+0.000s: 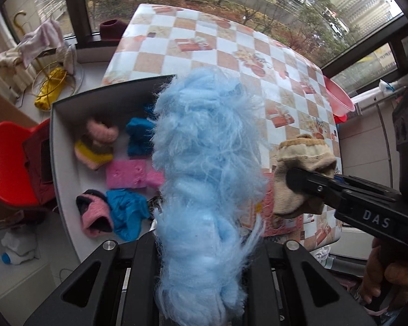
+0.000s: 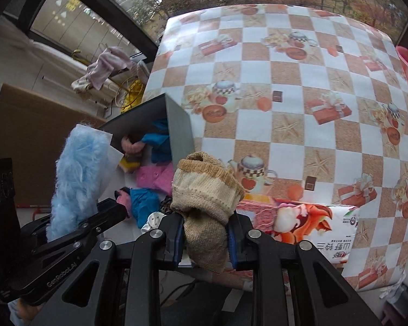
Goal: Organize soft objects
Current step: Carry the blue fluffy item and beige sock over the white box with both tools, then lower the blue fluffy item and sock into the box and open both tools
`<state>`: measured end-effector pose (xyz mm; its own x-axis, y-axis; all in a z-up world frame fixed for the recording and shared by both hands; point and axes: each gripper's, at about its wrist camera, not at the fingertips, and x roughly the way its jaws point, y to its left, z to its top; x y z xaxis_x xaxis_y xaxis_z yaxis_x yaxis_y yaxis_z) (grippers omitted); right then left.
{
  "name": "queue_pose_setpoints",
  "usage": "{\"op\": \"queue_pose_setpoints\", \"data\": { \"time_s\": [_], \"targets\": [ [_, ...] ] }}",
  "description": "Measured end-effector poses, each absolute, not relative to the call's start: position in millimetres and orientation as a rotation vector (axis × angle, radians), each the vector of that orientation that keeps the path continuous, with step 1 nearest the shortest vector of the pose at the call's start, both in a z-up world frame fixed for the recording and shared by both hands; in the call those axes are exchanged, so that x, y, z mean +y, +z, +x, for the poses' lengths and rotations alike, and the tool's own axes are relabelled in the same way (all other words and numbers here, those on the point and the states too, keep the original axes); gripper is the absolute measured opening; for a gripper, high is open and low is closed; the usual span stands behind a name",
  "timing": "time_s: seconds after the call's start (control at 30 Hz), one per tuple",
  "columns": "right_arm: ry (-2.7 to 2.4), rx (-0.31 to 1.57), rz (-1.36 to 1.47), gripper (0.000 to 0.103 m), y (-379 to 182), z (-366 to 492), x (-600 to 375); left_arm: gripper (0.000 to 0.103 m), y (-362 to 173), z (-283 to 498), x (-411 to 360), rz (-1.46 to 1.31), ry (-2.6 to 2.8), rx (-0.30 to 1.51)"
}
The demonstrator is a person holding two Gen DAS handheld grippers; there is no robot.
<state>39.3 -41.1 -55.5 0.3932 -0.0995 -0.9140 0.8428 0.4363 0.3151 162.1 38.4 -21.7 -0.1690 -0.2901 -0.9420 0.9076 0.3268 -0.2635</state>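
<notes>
Right wrist: box (image 2: pixel 180 133) edge beside sock (image 2: pixel 204 198).

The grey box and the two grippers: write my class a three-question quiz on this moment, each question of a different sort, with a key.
1. True or false: the left gripper is shut on a pale blue fluffy bundle.
2. What does the right gripper hold? A) a pink sponge B) a beige sock C) a yellow cable
3. Fill in: the pink sponge lies inside the grey ____.

Key
1. True; the bundle stands up between its jaws.
2. B; the beige sock is clamped between the blue-lined fingers.
3. box; it also holds pink knit and blue fluffy pieces.
</notes>
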Motion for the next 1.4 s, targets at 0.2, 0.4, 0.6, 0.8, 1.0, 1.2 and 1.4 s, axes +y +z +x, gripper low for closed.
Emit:
{"op": "queue_pose_setpoints", "data": {
  "time_s": [0.2,0.4,0.6,0.8,1.0,1.2,1.4],
  "targets": [
    [-0.684,1.031,0.889,0.027,-59.0,64.0,-26.6,0.018,-32.1,181.7,59.0,0.606,-1.147,1.342],
    [-0.652,1.071,0.851,0.027,-61.0,85.2,-13.3,0.018,-44.3,195.8,75.8,0.596,-1.099,1.36],
    [-0.611,1.107,0.819,0.027,-64.6,106.9,0.8,0.018,-54.3,203.3,86.4,0.611,-1.053,1.355],
    [-0.568,1.142,0.799,0.027,-72.0,123.9,13.8,0.018,-63.3,207.7,93.9,0.631,-1.023,1.354],
    [-0.552,1.164,0.79,0.027,-76.1,132.9,18.4,0.018,-70.9,212.0,101.3,0.635,-1.0,1.373],
    [-0.543,1.173,0.773,0.027,-75.5,140.8,20.0,0.018,-73.1,213.5,102.2,0.641,-0.988,1.377],
    [-0.534,1.184,0.758,0.027,-76.3,148.6,20.0,0.024,-71.6,213.0,102.1,0.641,-0.983,1.354]
  ]
}}
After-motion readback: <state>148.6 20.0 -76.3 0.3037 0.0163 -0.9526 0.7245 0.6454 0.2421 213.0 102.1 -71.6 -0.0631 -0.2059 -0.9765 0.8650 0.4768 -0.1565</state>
